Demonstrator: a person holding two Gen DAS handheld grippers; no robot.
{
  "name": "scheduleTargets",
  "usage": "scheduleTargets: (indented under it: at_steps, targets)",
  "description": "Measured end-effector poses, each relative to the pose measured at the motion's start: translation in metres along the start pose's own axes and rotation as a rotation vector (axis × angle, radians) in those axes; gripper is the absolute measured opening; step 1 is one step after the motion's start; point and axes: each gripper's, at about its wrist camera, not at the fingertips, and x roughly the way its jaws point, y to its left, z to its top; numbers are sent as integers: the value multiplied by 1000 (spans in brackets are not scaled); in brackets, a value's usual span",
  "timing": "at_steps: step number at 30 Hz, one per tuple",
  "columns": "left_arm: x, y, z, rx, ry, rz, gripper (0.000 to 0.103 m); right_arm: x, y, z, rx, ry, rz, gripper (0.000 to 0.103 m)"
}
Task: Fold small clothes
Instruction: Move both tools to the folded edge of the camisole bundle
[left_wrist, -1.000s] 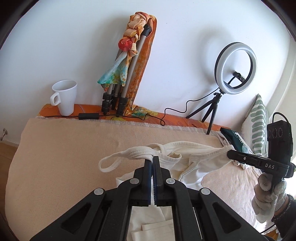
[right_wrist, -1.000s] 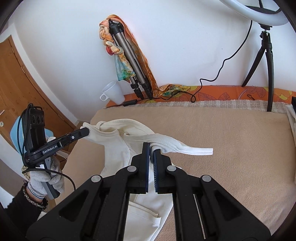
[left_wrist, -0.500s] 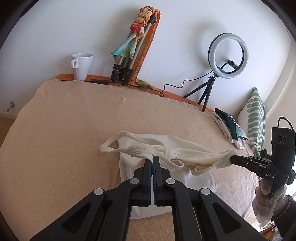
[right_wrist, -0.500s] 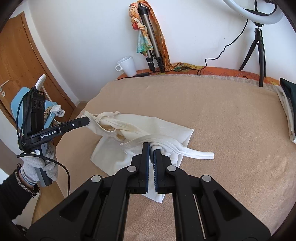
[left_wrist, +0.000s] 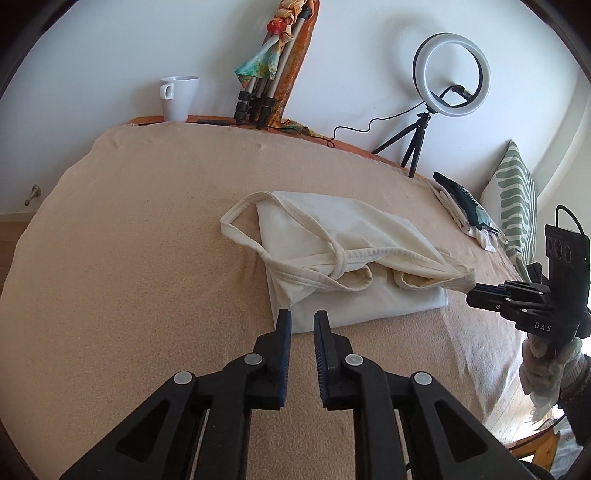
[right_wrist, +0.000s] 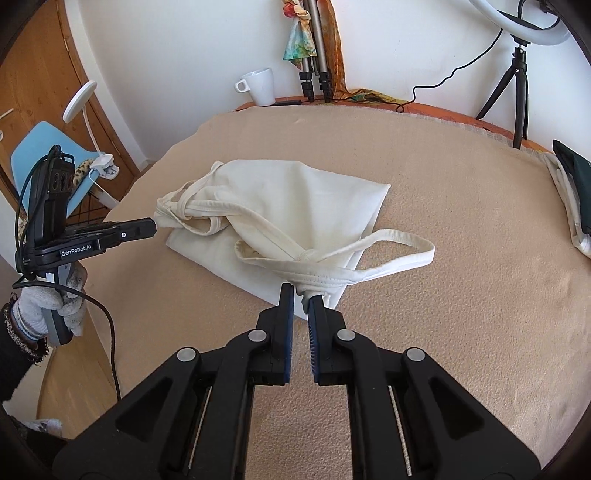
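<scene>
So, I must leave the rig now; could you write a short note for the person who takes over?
Left gripper: jaws opening, nothing between them, tips at the near edge of the cream top.
Right gripper: jaws opening, a bunch of the top's fabric between them, not pinched.
The top lies doubled over on the beige blanket.
Done: first fold laid down.
Left: probably pull both grippers clear, tuck in the strap loop that sticks out, smooth the bunched armholes, then fold once more.
</scene>
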Motion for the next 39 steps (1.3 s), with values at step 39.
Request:
scheduleTargets:
  at_steps: [39]
  targets:
    - [9,-11,33,52,112,-56,30,-6,-24,28,139,56,109,44]
